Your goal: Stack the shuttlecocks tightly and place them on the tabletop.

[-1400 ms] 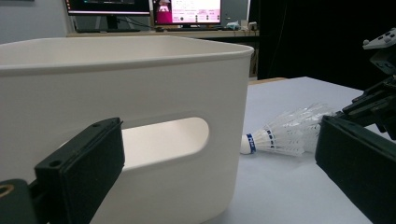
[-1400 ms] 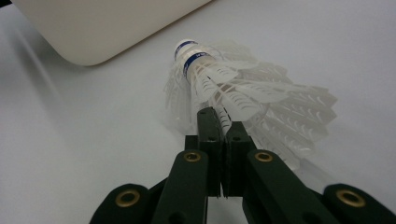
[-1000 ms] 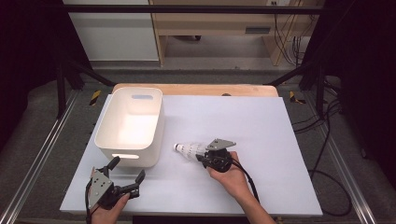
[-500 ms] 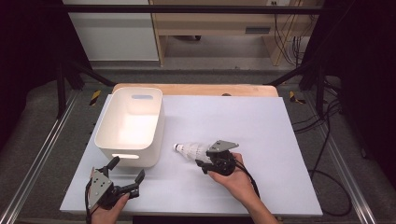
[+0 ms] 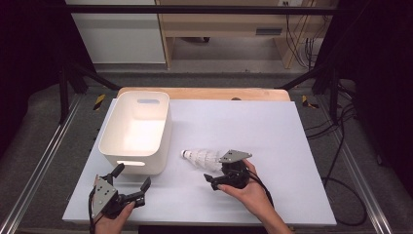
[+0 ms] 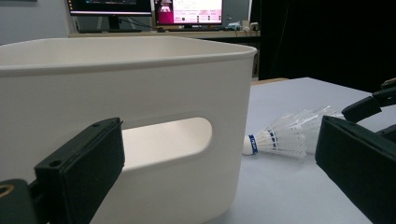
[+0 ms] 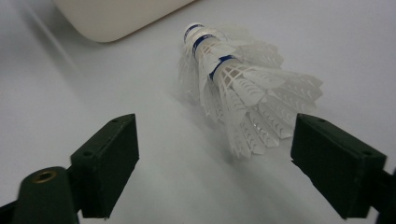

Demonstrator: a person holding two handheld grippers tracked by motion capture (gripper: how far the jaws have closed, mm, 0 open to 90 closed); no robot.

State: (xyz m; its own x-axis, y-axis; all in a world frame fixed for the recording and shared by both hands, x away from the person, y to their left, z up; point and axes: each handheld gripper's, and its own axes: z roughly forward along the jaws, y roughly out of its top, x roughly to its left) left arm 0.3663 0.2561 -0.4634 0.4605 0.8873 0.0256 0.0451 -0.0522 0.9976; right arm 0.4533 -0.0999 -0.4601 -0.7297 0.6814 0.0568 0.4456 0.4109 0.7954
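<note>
Well, starting over at seven o'clock on the table (image 5: pixel 292 146), the left gripper (image 5: pixel 130 176) rests low in the person's hand, its jaws spread wide with nothing between them, pointing toward one o'clock at the near wall of the white bin (image 5: pixel 137 131). In the left gripper view the bin's handle slot sits just ahead of those jaws. Moving right, the stack of shuttlecocks (image 5: pixel 200 157) lies on its side just past the bin's near right corner, cork end toward nine o'clock, skirts toward three. Further right, at about five o'clock, the right gripper (image 5: pixel 217 175) sits just behind the skirts; its jaws have just been opening and now stand wide, and in the right gripper view the feather skirts (image 7: pixel 252 107) lie ahead of the pads, not pressed by either. From here I'd say the risk is the grip itself: the stack looks light and nested, so a closing pinch on the springy skirts could crush feathers, pull the shuttlecocks apart, or nudge the whole stack rolling toward the bin.
</note>
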